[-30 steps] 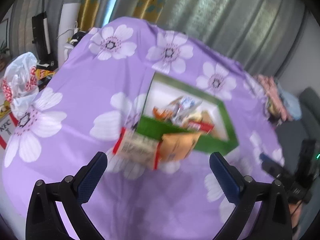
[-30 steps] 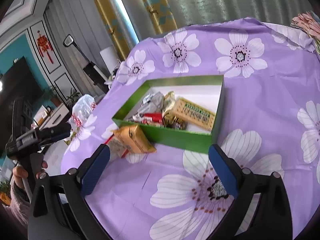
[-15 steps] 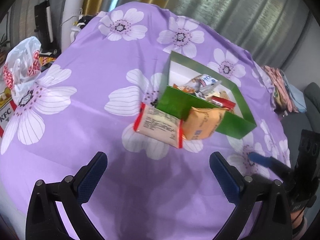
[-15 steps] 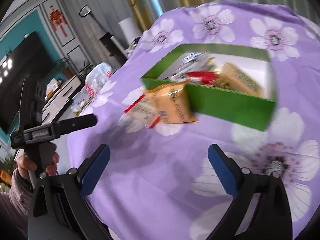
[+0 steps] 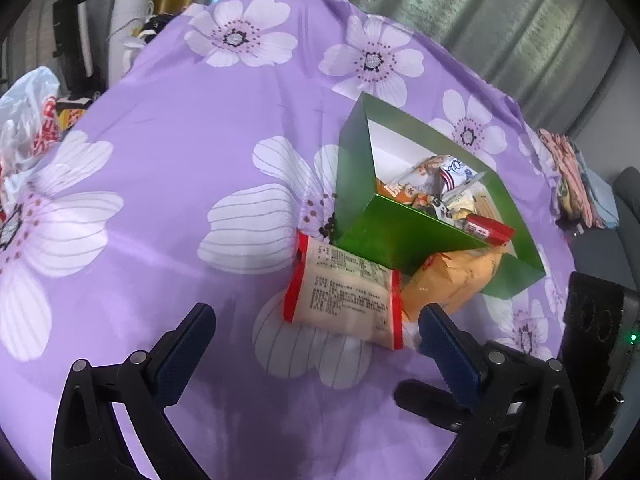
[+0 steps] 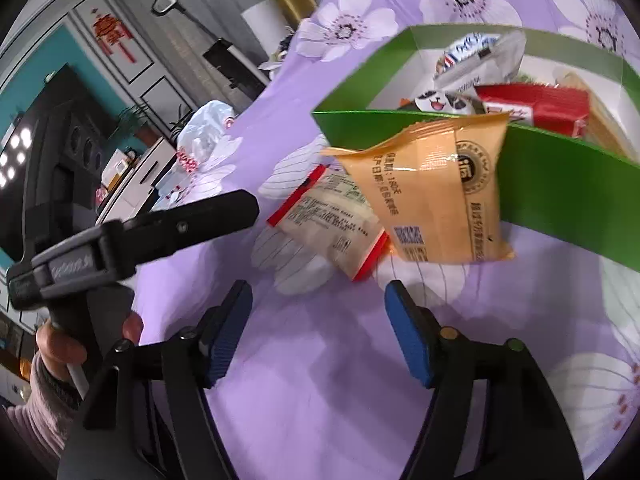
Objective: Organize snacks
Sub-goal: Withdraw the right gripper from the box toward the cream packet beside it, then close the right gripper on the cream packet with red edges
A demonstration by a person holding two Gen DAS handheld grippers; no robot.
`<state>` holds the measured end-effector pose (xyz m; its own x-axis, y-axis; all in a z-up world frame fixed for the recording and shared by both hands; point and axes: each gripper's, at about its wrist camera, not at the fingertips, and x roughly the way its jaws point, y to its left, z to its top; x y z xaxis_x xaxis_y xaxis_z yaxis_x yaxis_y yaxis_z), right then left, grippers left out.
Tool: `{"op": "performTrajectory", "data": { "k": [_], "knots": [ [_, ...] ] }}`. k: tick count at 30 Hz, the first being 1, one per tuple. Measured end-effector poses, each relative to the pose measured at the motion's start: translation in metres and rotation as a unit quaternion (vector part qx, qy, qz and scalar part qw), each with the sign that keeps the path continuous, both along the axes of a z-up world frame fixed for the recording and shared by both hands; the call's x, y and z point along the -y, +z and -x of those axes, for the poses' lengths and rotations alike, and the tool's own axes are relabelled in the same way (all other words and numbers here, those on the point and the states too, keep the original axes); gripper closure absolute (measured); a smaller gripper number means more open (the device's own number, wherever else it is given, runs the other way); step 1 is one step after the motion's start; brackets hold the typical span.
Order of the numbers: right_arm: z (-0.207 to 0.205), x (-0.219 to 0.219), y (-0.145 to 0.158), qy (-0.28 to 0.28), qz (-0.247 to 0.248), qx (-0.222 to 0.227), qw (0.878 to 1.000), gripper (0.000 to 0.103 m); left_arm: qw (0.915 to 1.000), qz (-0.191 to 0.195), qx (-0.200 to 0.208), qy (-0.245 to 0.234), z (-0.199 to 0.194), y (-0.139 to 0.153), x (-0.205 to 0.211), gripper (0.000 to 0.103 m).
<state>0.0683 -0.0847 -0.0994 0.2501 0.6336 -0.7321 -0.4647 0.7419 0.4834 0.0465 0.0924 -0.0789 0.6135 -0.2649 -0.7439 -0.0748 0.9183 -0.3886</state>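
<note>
A green box point(image 5: 404, 236) point(image 6: 560, 196) with white inside holds several snack packets on the purple flowered cloth. Two packets lie outside against its near wall: a beige packet with red ends point(image 5: 344, 296) point(image 6: 332, 216) flat on the cloth, and an orange packet point(image 5: 452, 284) point(image 6: 436, 192) leaning on the wall. My left gripper point(image 5: 316, 340) is open, just short of the red-ended packet, nothing between its fingers. My right gripper point(image 6: 320, 332) hovers just below the orange packet; its jaws are closing with only cloth between them. The left gripper's body point(image 6: 140, 232) shows at the left of the right wrist view.
A white plastic bag point(image 5: 28, 120) sits past the table's left edge, near a dark TV and cabinets point(image 6: 60, 140). Folded cloths point(image 5: 568, 176) lie at the far right. Grey curtains hang behind the table.
Both grippers have come down and closer to the two packets outside the box. The right gripper's fingers now stand much nearer together than before.
</note>
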Motion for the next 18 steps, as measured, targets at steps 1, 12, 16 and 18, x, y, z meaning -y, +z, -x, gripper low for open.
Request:
{"op": "performTrajectory", "data": {
  "k": [1,12,16,18],
  "knots": [
    [-0.002,-0.001,-0.002,-0.004,0.001,-0.004,1.000,0.037,1.0000,0.001,-0.001,-0.003,-0.002,-0.001,0.000,0.002],
    [-0.015,-0.017,-0.009,-0.041,0.003,-0.005,0.999,0.038,0.9991,0.018,-0.027,-0.027,-0.026,-0.021,-0.002,0.018],
    [-0.020,-0.018,-0.011,-0.049,0.004,-0.002,0.999,0.038,0.9987,0.024,-0.026,-0.037,-0.031,-0.023,-0.002,0.044],
    [-0.019,-0.022,-0.011,-0.045,0.013,0.004,0.999,0.038,0.9985,0.025,-0.028,-0.040,-0.032,-0.024,-0.001,0.053]
  ]
}}
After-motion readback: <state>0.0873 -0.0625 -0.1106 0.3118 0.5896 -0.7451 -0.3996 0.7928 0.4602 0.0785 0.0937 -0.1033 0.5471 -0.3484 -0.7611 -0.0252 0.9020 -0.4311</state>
